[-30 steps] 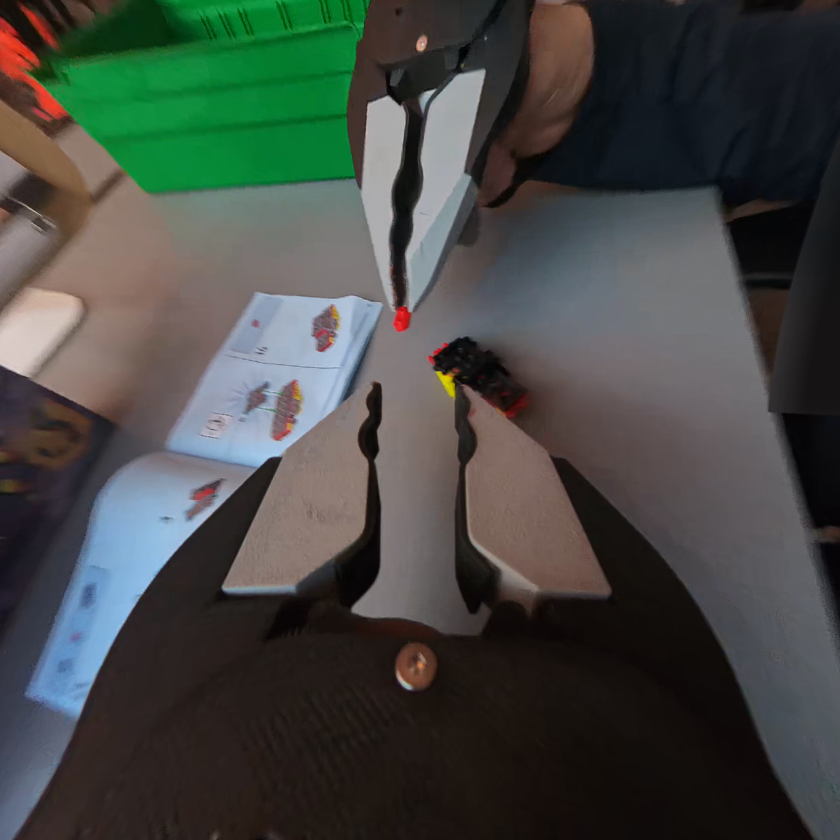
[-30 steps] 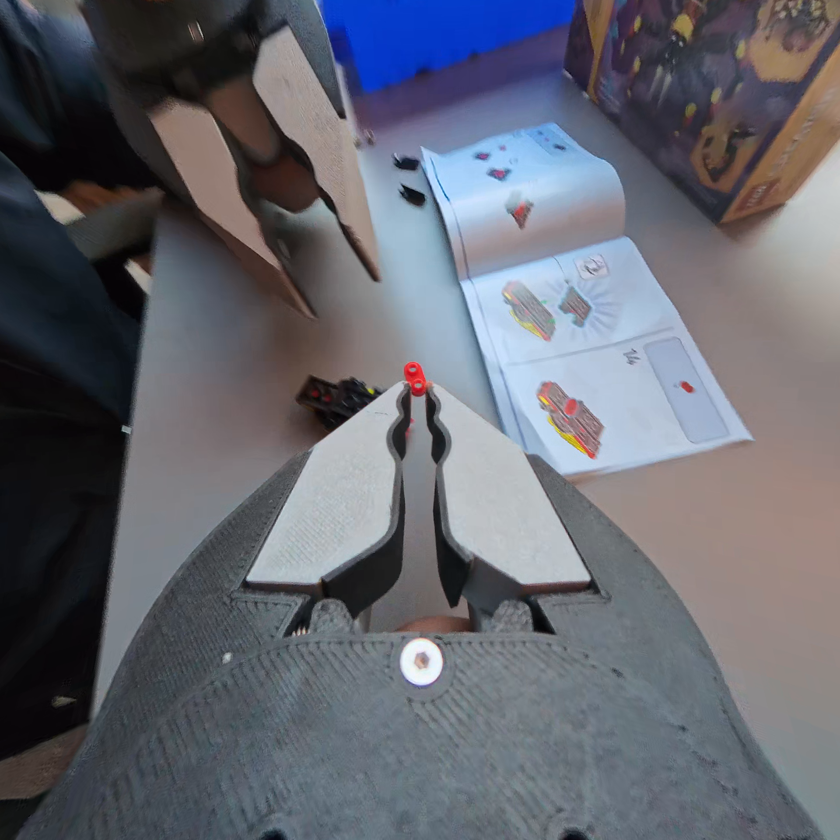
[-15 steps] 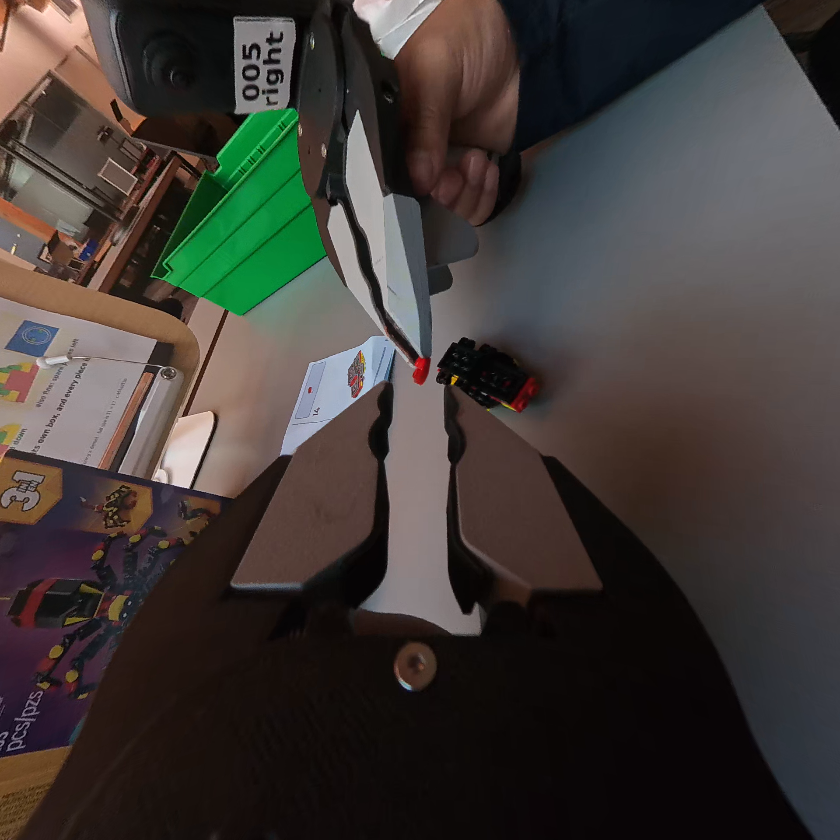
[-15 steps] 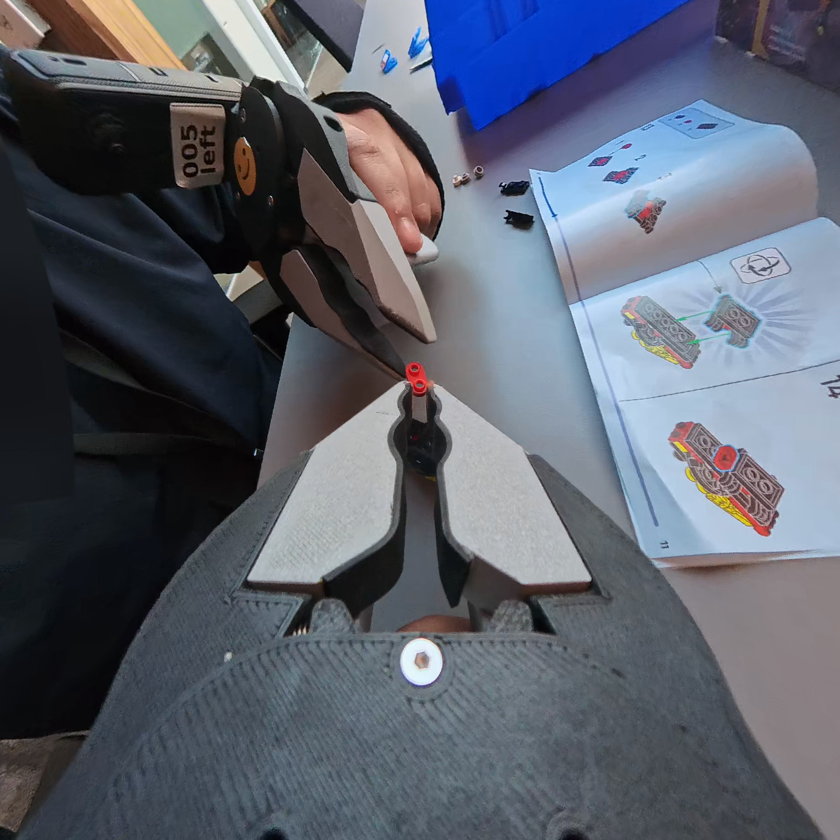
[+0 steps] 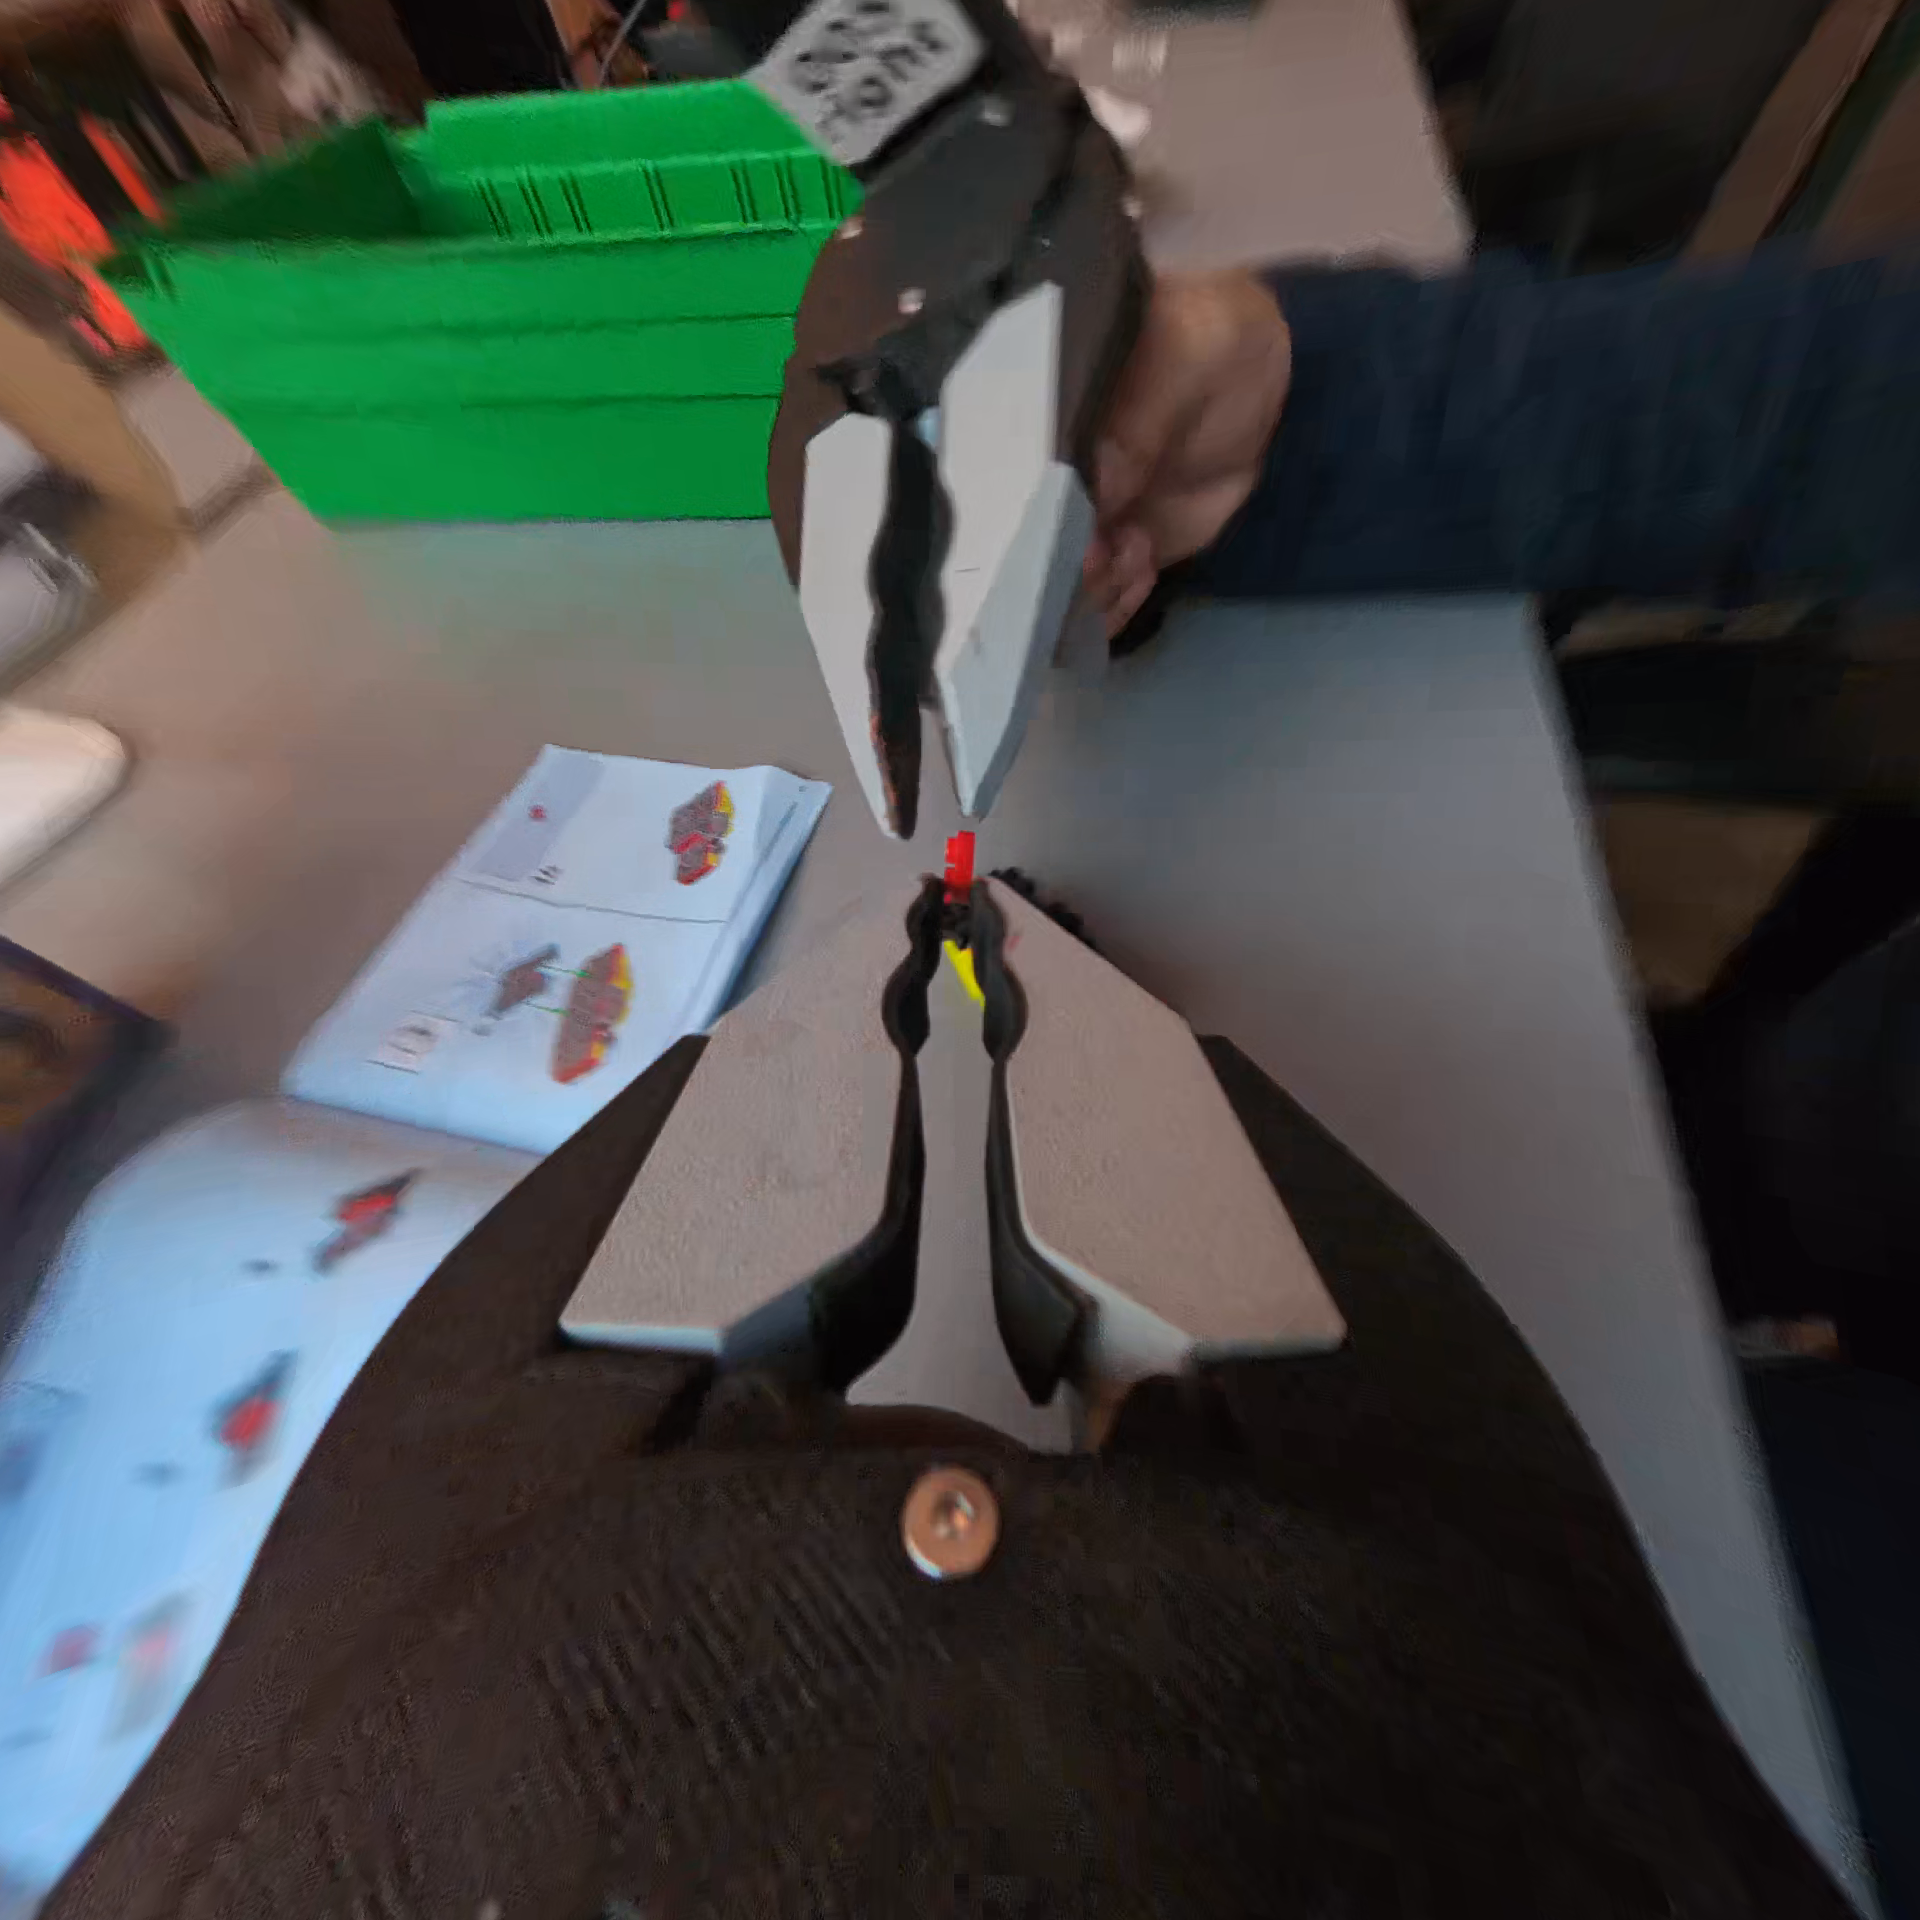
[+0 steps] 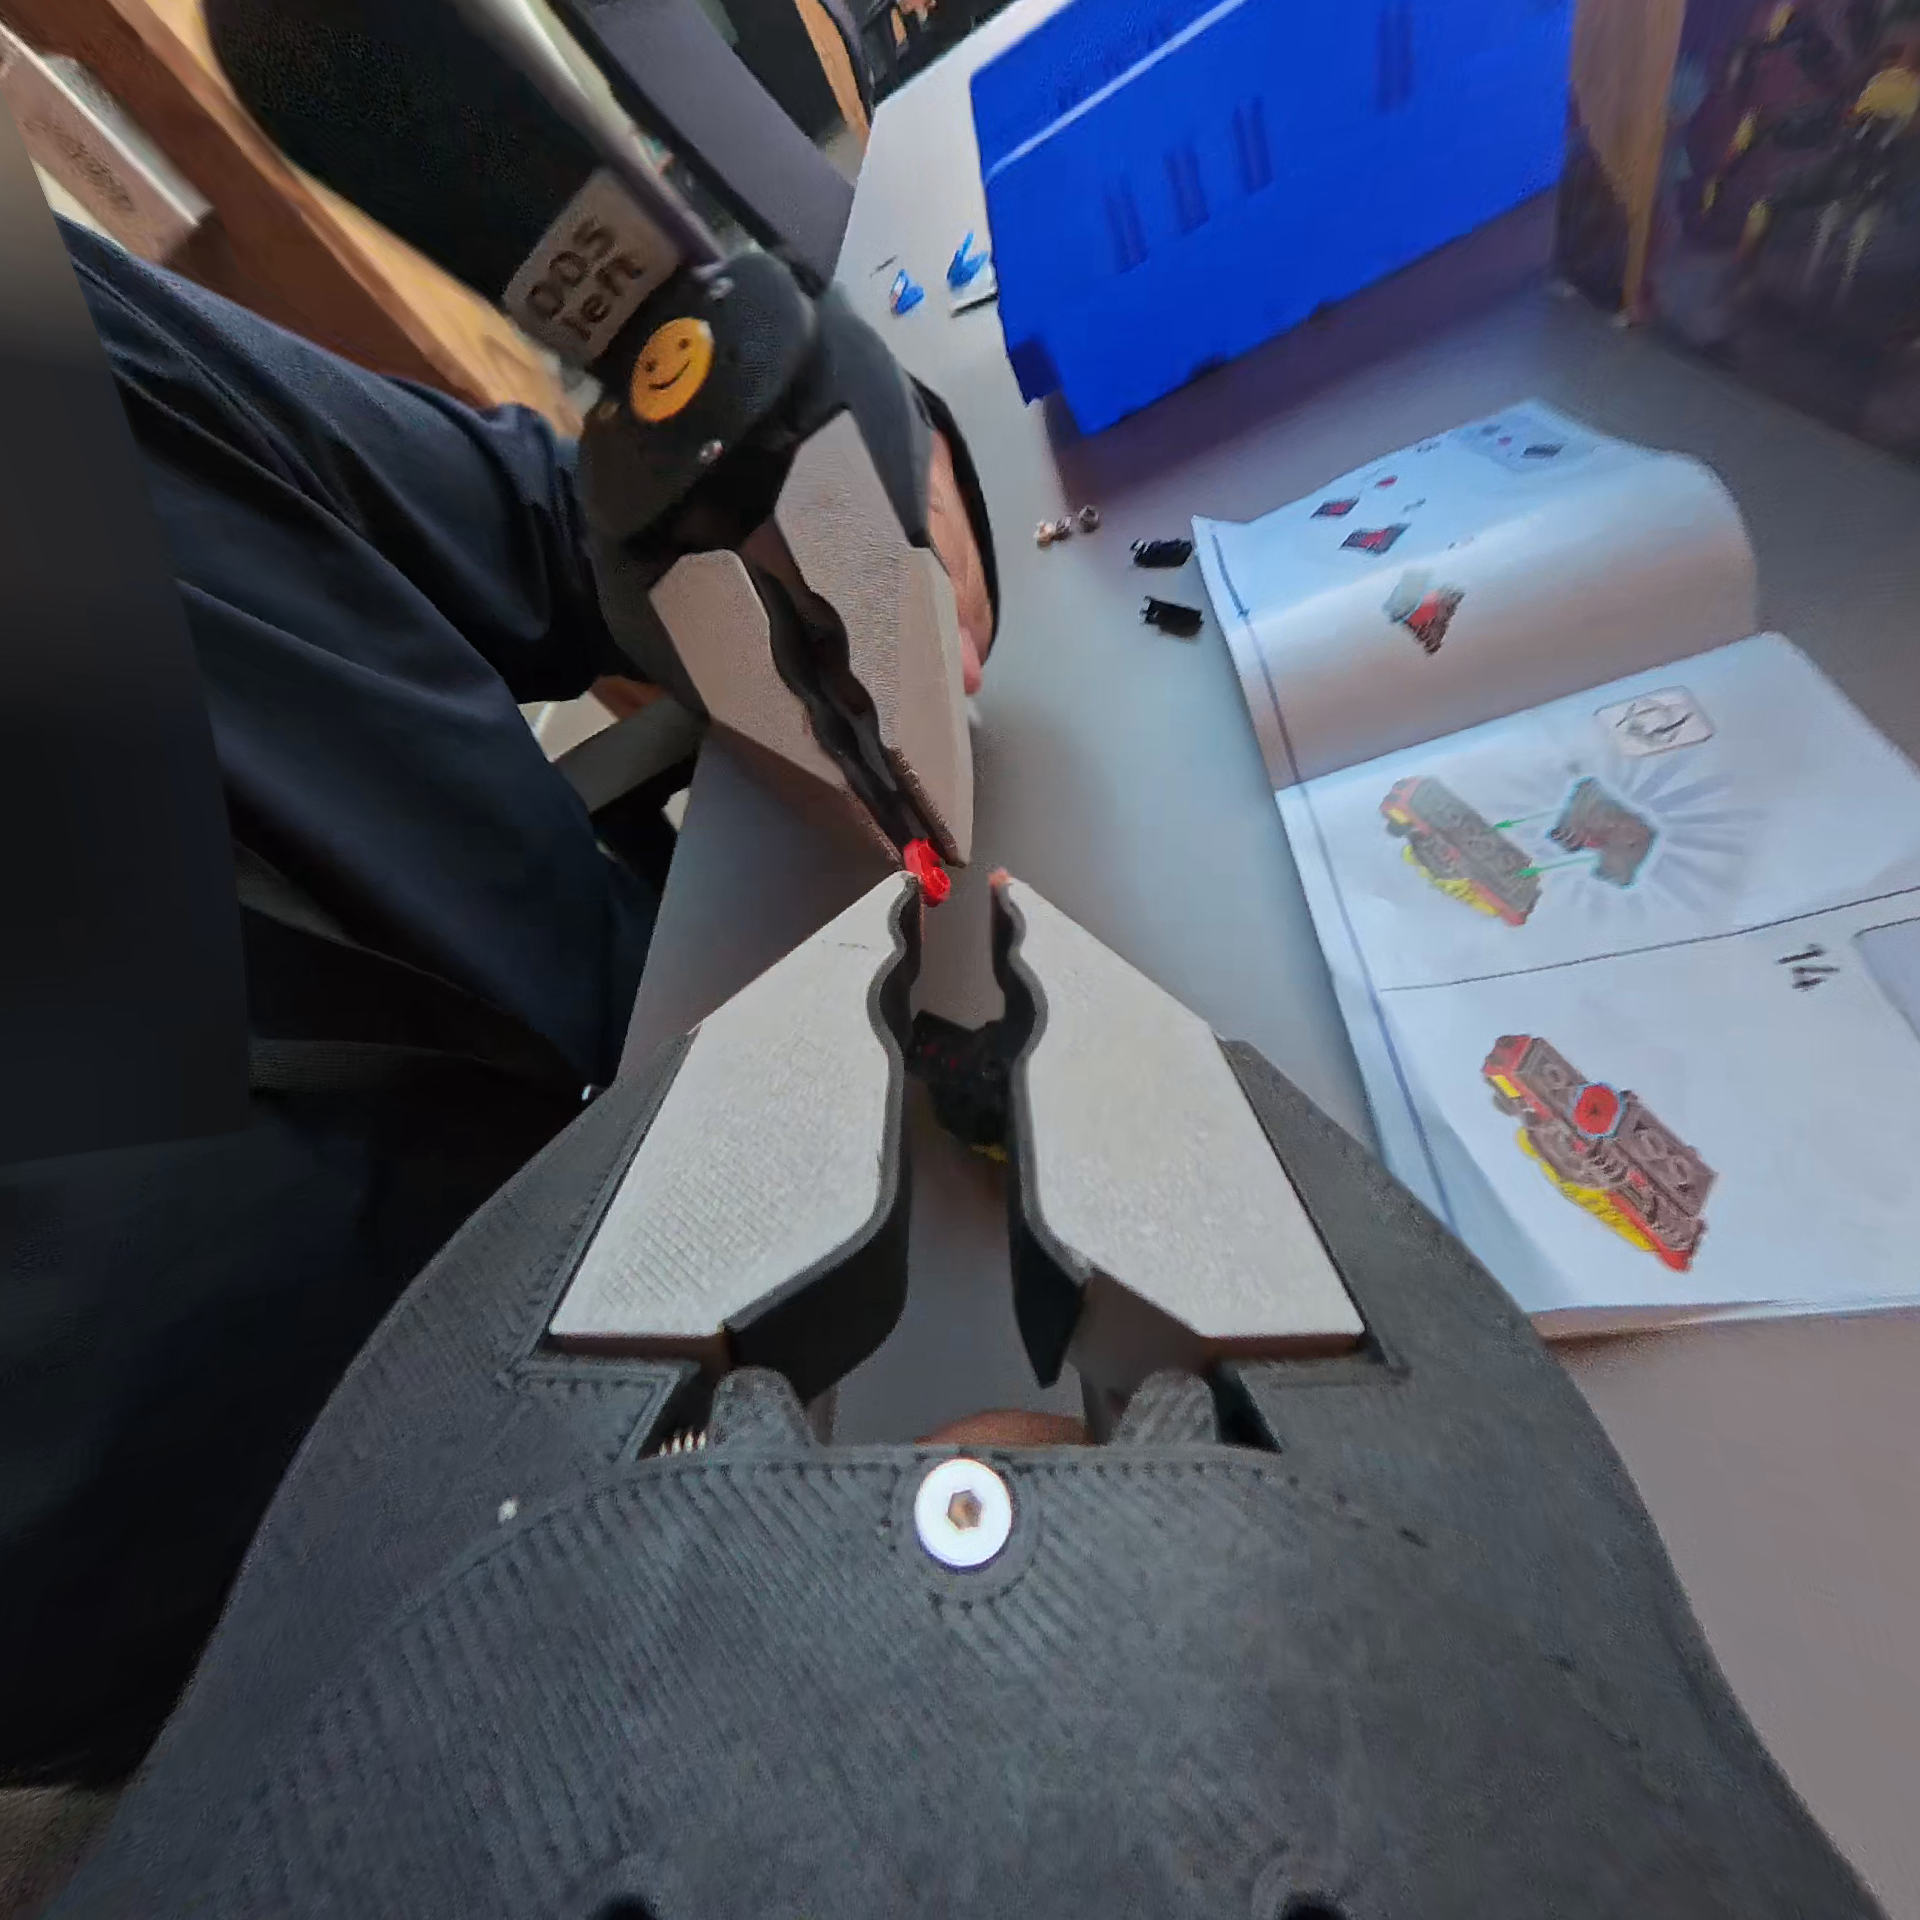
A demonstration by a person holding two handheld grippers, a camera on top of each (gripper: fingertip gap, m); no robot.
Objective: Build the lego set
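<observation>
Lying far left: the open instruction booklet (image 5: pixel 582 935) is flat on the desk (image 5: pixel 1299 935), with a green bin (image 5: pixel 499 364) behind it.
Left gripper: my left gripper (image 5: pixel 956 904) has its fingers drawn together on the small red piece (image 5: pixel 958 857), which sticks out past the tips above the desk.
Right gripper: my right gripper (image 5: pixel 930 821) points down at that piece from above with its fingers apart. In the right wrist view the piece touches the tip of one of them, but they do not clamp it.
Model: the black, red and yellow model (image 5: pixel 1044 904) sits on the desk right under both sets of tips, untouched.
Done so far: I judge the build to be partly along. One compact block of bricks is assembled, and the red piece is off the desk and in hand.
Left to do: the red piece is not yet seated on the model. Loose parts (image 6: pixel 1164 582) lie beside the booklet, so more steps likely follow.
Far right: a blue bin (image 6: pixel 1278 177) and the set's box (image 6: pixel 1766 187) stand at the back.
Writing: the left gripper carries a printed tag (image 6: pixel 587 281) and a yellow smiley sticker (image 6: pixel 672 369). The booklet pages show printed steps and the box has printed art. I leave the wording out.
</observation>
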